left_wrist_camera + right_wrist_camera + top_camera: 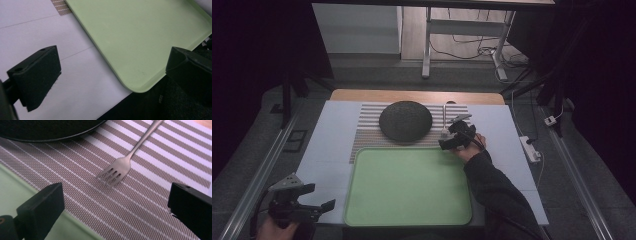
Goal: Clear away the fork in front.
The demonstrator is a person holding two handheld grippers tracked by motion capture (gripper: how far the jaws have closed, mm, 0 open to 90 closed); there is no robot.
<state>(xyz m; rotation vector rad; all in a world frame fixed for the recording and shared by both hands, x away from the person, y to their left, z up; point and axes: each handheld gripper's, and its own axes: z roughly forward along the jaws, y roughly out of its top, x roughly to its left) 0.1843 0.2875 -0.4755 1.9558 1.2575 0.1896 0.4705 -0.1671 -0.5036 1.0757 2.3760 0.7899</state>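
From the high view the fork is just a thin pale sliver on the striped placemat, right beside the dark round plate, with the right gripper hovering over its near end. The right gripper view is where you get the detail: plain brushed metal fork, four tines pointing toward the camera, slim handle running up and away, lying flat on the woven brown-and-white mat. That gripper's jaws are spread wide with nothing between them. The left gripper sits off at the near left corner of the desk, also released, and its own view catches the rounded corner of the smooth light green tray.
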